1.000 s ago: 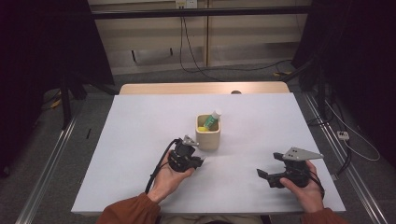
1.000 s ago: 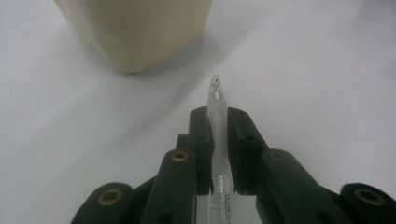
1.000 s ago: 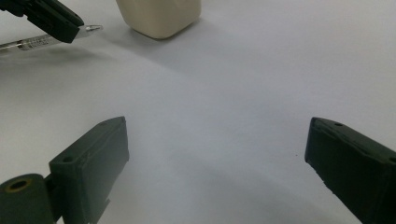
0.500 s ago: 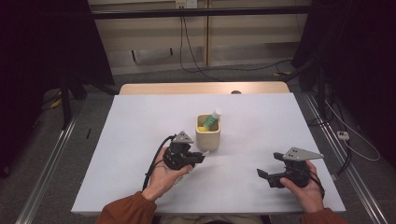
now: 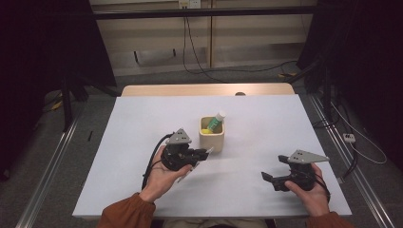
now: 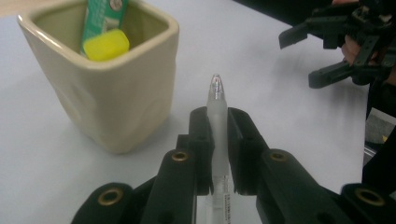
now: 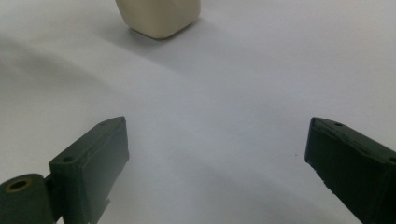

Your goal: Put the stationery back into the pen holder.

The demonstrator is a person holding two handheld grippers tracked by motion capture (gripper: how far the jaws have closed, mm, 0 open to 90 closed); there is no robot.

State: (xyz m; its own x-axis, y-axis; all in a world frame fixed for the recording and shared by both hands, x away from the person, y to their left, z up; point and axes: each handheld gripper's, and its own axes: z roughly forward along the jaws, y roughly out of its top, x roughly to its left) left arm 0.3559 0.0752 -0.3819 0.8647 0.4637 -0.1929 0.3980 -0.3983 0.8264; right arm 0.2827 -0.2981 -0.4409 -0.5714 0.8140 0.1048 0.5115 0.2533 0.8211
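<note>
Left gripper has lifted a bit and shifted since the earlier frames, now sitting just beside the cup's near-left side; right gripper hasn't moved.

Going big to small. White rectangular table is carrying everything, with a pale wooden strip showing along its far edge. Person's forearms in rust-orange sleeves are coming in over the near edge.

Left gripper, black with a grey three-cornered plate, is hovering near the table's middle, slightly toward the near-left, jaws pointing at the cup. In the left gripper view it is clenching a translucent frosted plastic pen, pads pressing on the barrel from both sides, clear tip sticking out ahead of the jaws toward the table's right side, off the surface as far as I can tell.

Right gripper is resting near the near-right corner, well apart from the cup, jaws standing wide and holding nothing; the right gripper view is showing bare table between them.

Cream square ceramic cup is standing upright about mid-table. Inside it, a green tube with a white cap is leaning toward the far-right, and a small yellow block is sitting next to it.
</note>
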